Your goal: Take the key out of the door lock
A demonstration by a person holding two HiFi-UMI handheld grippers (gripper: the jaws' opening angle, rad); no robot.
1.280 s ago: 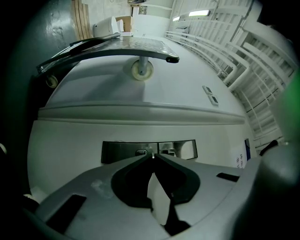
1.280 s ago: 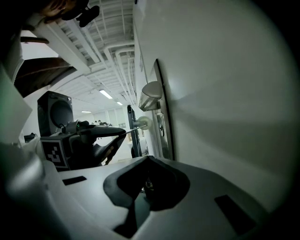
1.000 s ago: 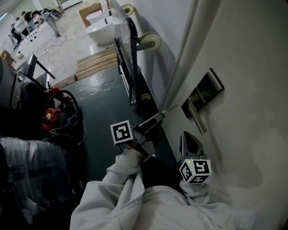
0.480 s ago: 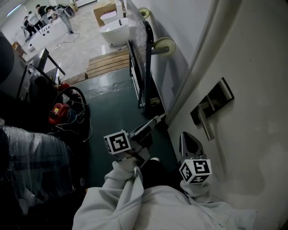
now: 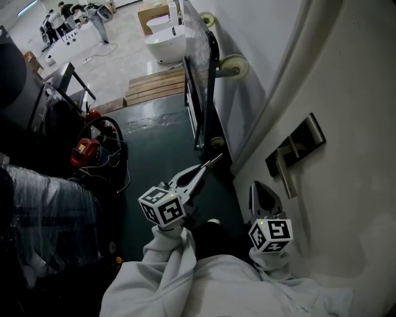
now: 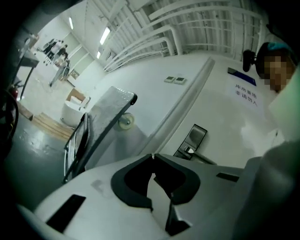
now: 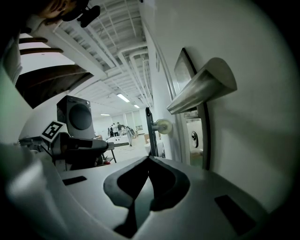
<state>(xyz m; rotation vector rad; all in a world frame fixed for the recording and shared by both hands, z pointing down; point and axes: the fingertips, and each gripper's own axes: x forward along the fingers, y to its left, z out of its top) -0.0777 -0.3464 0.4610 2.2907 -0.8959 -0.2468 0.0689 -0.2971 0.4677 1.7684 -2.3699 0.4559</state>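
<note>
Jaws clenched on both: left gripper [image 5: 209, 163] nipping a thin sliver — likely the key [image 5: 217, 157] (too small to confirm) — at 9 o'clock of the lock plate [image 5: 302, 141]; right gripper [image 5: 260, 186] empty. Keep pinch firm, withdraw level.

I've got white wall [image 5: 260, 49] on the right and dark green floor [image 5: 154, 142] along its foot, changing to pale floor [image 5: 105, 62] further out. A cart [image 5: 201, 74] stands on edge by the wall, wheels toward it. There's a wood pallet [image 5: 154, 86] just beside it and a white tub [image 5: 162, 42] behind. On the left are a red unit [image 5: 85, 150] with cables and a plastic-wrapped bulk [image 5: 43, 210]. Ceiling strip lights [image 6: 104, 35] are on. People [image 5: 62, 11] are at the far end.
</note>
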